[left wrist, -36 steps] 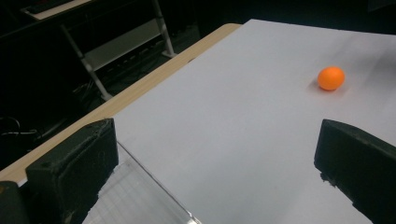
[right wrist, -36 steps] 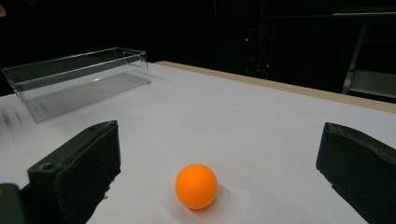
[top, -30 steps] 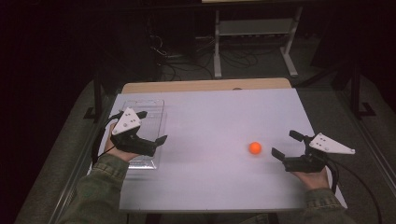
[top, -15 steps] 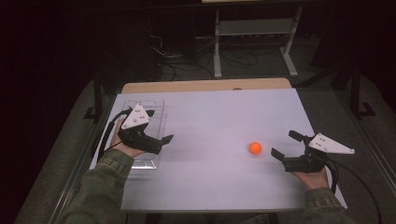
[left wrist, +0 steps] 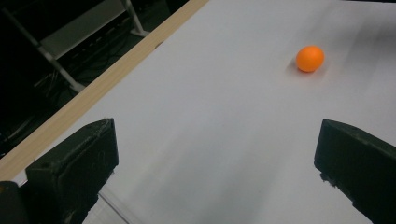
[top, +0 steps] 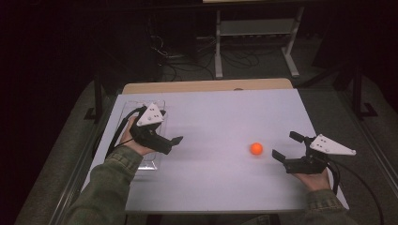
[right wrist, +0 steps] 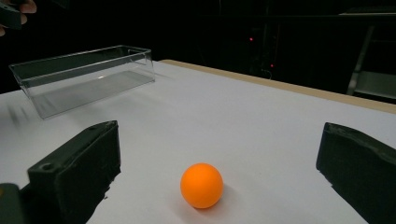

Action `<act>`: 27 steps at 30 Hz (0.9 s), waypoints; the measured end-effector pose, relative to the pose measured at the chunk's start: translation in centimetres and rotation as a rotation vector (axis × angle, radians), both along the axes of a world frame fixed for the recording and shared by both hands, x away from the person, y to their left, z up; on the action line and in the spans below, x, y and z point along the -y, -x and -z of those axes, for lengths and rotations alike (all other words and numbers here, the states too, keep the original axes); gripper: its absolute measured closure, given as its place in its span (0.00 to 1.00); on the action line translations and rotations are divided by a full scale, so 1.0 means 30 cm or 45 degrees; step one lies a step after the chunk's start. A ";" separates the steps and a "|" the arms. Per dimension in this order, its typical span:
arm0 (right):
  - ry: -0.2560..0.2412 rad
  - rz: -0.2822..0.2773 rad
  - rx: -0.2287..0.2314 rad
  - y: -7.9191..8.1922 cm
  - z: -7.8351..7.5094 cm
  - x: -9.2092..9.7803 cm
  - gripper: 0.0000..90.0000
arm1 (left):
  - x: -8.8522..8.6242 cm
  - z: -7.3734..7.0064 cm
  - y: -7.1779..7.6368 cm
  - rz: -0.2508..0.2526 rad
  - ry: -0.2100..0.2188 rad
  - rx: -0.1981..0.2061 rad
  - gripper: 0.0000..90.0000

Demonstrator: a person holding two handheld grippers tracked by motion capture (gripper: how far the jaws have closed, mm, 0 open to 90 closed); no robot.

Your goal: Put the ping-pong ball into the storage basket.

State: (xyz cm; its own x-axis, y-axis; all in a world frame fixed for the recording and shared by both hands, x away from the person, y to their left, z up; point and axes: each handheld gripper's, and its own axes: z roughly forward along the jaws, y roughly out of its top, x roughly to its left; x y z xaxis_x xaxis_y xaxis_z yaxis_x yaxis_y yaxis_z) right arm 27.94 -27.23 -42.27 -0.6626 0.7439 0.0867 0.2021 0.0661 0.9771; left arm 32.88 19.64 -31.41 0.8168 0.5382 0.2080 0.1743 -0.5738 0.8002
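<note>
Orange ball (right wrist: 201, 185) on table, just before right gripper (top: 287, 147) (jaws spread wide, empty)

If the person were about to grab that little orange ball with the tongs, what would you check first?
1. Right tongs open wide enough: ok, jaws stand well apart.
2. Orange ball lined up between those jaws: ok.
3. Ball free of anything touching it: ok, alone on the white table.
4. Left tongs out of the way: ok, open, over the clear box.
5. Box empty to receive the ball: ok, nothing seen inside.
6. Ball at rest: cannot tell.
</note>
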 end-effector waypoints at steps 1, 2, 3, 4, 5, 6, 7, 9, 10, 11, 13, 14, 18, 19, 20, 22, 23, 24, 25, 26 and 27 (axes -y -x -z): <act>0.000 -0.002 -0.002 0.000 0.000 -0.001 0.00 | 0.006 0.000 -0.003 0.002 -0.003 0.000 0.00; 0.000 -0.002 -0.002 0.000 0.000 -0.001 0.00 | 0.010 0.001 -0.004 0.005 -0.004 -0.003 0.00; 0.000 -0.002 -0.002 0.000 0.000 -0.001 0.00 | 0.015 0.000 -0.006 0.009 -0.006 -0.007 0.00; 0.001 -0.003 -0.002 0.000 0.000 -0.001 0.00 | 0.019 0.000 -0.009 0.018 -0.011 -0.008 0.00; -0.001 -0.003 -0.003 0.001 0.000 -0.001 0.00 | 0.025 -0.001 -0.013 0.025 -0.012 -0.015 0.00; -0.001 -0.003 -0.003 0.001 0.000 -0.001 0.00 | 0.025 -0.001 -0.013 0.025 -0.012 -0.015 0.00; -0.003 -0.001 -0.002 0.001 0.000 0.000 0.00 | 0.029 -0.002 -0.016 0.026 -0.013 -0.022 0.00; -0.005 0.001 -0.003 0.002 0.000 0.001 0.00 | 0.035 -0.002 -0.022 0.031 -0.017 -0.029 0.00; -0.006 0.000 -0.003 0.002 0.000 0.001 0.00 | 0.038 -0.003 -0.025 0.034 -0.023 -0.034 0.00; -0.006 0.000 -0.003 0.002 0.000 0.001 0.00 | 0.042 -0.005 -0.028 0.040 -0.031 -0.040 0.00; -0.003 -0.003 0.001 0.002 0.000 0.001 0.00 | 0.050 -0.008 -0.032 0.052 -0.037 -0.043 0.00; -0.004 -0.002 0.001 0.002 0.000 0.001 0.00 | 0.054 -0.009 -0.033 0.054 -0.039 -0.046 0.00; -0.002 -0.002 0.003 0.003 -0.001 0.000 0.00 | 0.075 -0.012 -0.039 0.077 -0.061 -0.058 0.00; 0.000 -0.002 0.004 0.003 0.000 0.001 0.00 | 0.081 -0.013 -0.041 0.084 -0.062 -0.060 0.00; -0.001 -0.002 0.004 0.003 0.000 0.001 0.00 | 0.087 -0.014 -0.043 0.091 -0.066 -0.060 0.00; -0.001 -0.002 0.001 0.002 0.000 0.001 0.00 | 0.097 -0.017 -0.047 0.099 -0.068 -0.068 0.00; 0.000 -0.003 -0.001 0.002 0.000 0.001 0.00 | 0.107 -0.019 -0.049 0.108 -0.077 -0.073 0.00; 0.000 -0.003 -0.001 0.002 0.000 0.001 0.00 | 0.107 -0.019 -0.049 0.108 -0.077 -0.073 0.00; 0.001 -0.002 0.000 0.002 0.000 0.001 0.00 | 0.107 -0.019 -0.049 0.108 -0.077 -0.073 0.00; 0.002 -0.003 0.000 0.002 0.000 0.001 0.00 | 0.118 -0.021 -0.053 0.117 -0.086 -0.076 0.00; 0.002 -0.003 0.000 0.002 0.000 0.001 0.00 | 0.124 -0.022 -0.054 0.121 -0.089 -0.077 0.00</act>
State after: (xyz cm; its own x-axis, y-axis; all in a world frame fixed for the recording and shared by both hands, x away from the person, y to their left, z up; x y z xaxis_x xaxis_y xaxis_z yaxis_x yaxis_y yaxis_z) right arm 27.87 -27.26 -42.27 -0.6647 0.7422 0.0857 0.2016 0.0678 0.9771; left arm 34.51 15.91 -30.76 0.8757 0.4434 0.1911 0.1632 -0.6444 0.7471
